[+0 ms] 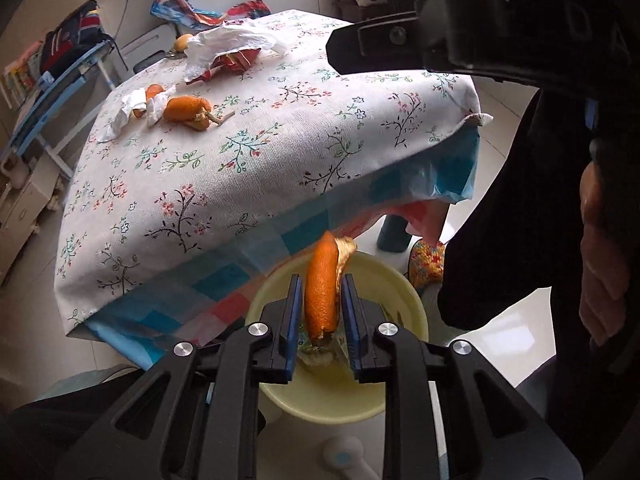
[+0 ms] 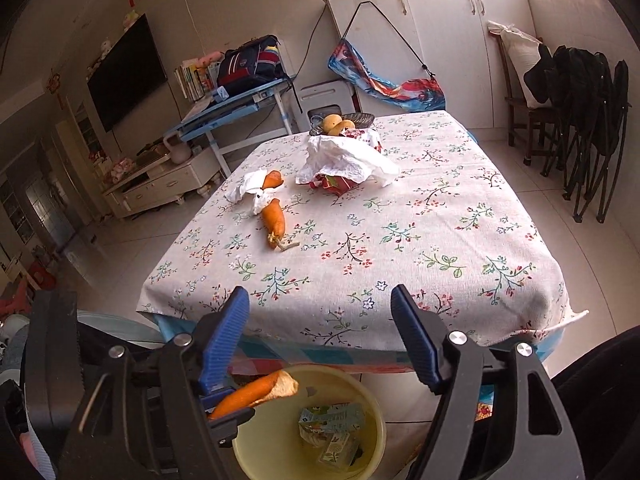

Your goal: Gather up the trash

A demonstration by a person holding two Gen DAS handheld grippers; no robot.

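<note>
My left gripper [image 1: 320,280] hangs over a yellow bin [image 1: 416,304] on the floor at the table's near edge, shut on a long orange peel [image 1: 322,292] that sticks out past its blue pads. The right wrist view shows that same peel [image 2: 256,392] above the bin [image 2: 380,420], which holds green cartons [image 2: 332,424]. My right gripper [image 2: 320,296] stands open with nothing between its fingers, above the table's edge. On the flowered tablecloth [image 2: 400,240] lie another orange peel [image 2: 274,220], a peel on a white tissue [image 2: 244,188], and a white bag over a red wrapper [image 2: 348,156].
A fruit bowl [image 2: 340,122] sits at the table's far end. A blue desk [image 2: 224,112] with a backpack stands at the left, white cabinets [image 2: 440,40] behind, and chairs with dark clothes [image 2: 576,92] at the right. A person's hand [image 1: 600,260] shows at the right edge.
</note>
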